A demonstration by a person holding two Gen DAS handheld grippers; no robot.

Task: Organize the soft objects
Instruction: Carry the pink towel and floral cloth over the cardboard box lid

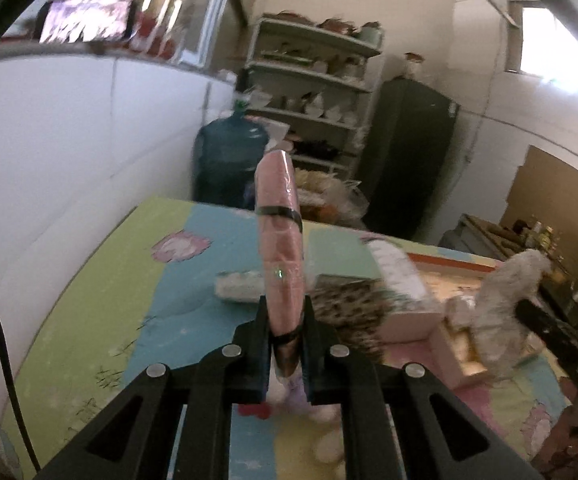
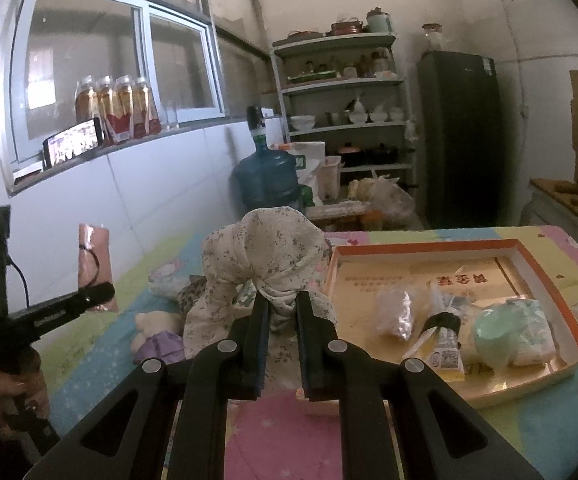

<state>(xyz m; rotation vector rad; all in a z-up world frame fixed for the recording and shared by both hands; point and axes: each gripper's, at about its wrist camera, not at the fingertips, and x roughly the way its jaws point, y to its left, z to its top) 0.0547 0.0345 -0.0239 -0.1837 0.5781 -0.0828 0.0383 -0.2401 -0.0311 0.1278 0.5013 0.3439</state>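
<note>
My left gripper (image 1: 287, 320) is shut on a flat pink packet (image 1: 280, 236) wrapped in clear film with black bands, held upright above the table; it also shows in the right wrist view (image 2: 93, 256). My right gripper (image 2: 281, 308) is shut on a bunched white floral cloth (image 2: 263, 250), lifted above the table; the cloth also shows in the left wrist view (image 1: 505, 308). An orange-rimmed shallow box (image 2: 545, 272) to the right holds a green-white soft pack (image 2: 513, 330), a clear bag (image 2: 395, 310) and a small tube pack (image 2: 443, 340).
A small plush toy with purple clothes (image 2: 155, 336) and a leopard-print cloth (image 1: 349, 312) lie on the pastel table cover (image 1: 89, 288). A blue water jug (image 2: 267, 178), shelves (image 2: 345, 112) and a dark fridge (image 2: 461, 136) stand behind the table.
</note>
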